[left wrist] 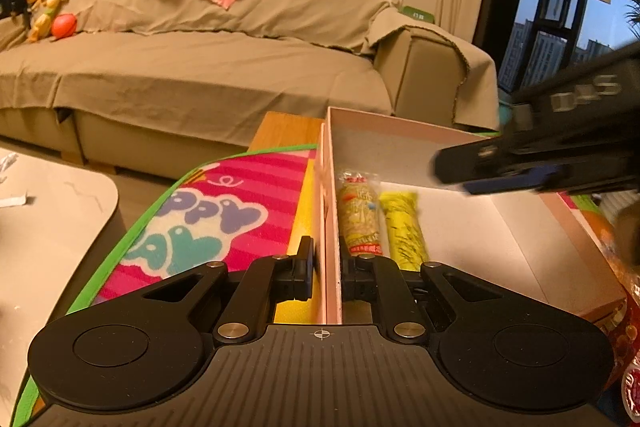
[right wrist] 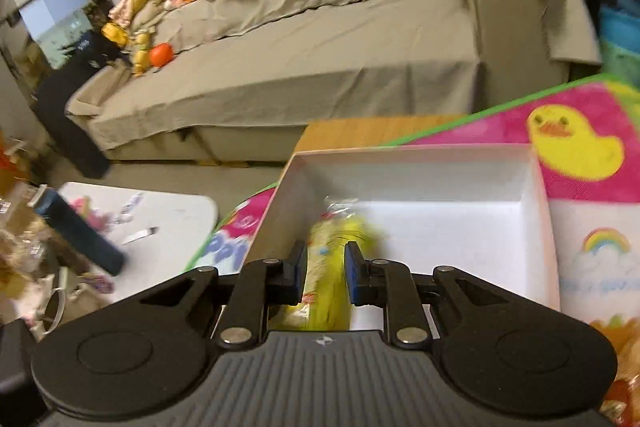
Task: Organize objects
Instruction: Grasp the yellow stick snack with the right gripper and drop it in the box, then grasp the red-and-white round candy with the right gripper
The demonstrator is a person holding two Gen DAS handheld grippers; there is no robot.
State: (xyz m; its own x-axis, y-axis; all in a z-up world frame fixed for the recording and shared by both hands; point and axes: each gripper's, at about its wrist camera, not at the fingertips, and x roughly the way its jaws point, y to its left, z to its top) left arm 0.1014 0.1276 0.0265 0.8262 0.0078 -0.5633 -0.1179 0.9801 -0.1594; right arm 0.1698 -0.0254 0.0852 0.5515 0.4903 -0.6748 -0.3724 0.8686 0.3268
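A pale pink open box (left wrist: pixel 404 131) stands on a colourful play mat (left wrist: pixel 224 219). Two snack packets lie side by side at its left end: a clear one with tan contents (left wrist: pixel 358 217) and a yellow one (left wrist: pixel 402 229). My left gripper (left wrist: pixel 330 275) is shut on the box's left wall (left wrist: pixel 331 211). My right gripper (right wrist: pixel 323 273) hovers open and empty above the packets (right wrist: pixel 332 259); it shows blurred in the left wrist view (left wrist: pixel 520 167) over the box's right part.
A beige covered sofa (left wrist: pixel 224 67) with clothes and toys runs behind. A low white table (right wrist: pixel 152 215) with clutter stands to the left. More snack packets (left wrist: pixel 628 327) lie on the mat right of the box. A wooden surface (right wrist: pixel 368 133) shows beyond the box.
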